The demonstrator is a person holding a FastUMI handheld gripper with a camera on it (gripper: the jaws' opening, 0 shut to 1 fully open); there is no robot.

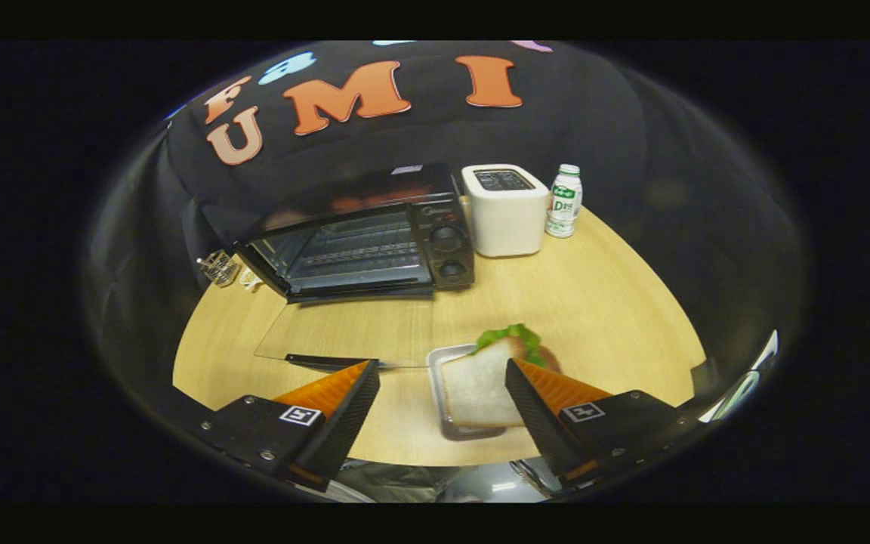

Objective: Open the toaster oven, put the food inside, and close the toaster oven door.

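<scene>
Door of toaster oven [374, 238] already down: glass door [344, 332] lying flat on the wooden surface [601, 302], its dark handle [325, 361] at the near edge, just ahead of the left finger. Opening step judged complete. Loading and closing judged still outstanding.

Food not yet inside. Sandwich [480, 385] resting in a small metal tray [442, 400] on the surface, at about 5 o'clock from the oven and just right of the lowered door. Hand-held gripper [442, 381] spread wide, holding nothing; sandwich sitting between the fingers, close against the right one, contact not determinable.

Materials and shapes:
- Oven: boxy, dark glossy casing, wire rack visible inside, two round knobs on the right panel.
- Door: clear, flat, rectangular.
- Tray: shallow, dull grey metal, rounded corners.
- Sandwich: pale soft bread, square-cut, with ruffled green lettuce at its far edge.
- Surface: light wood grain, smooth.

At 3 o'clock from the oven, a white rounded toaster [505, 210]; further right, a small white bottle [564, 201] with green cap.
</scene>
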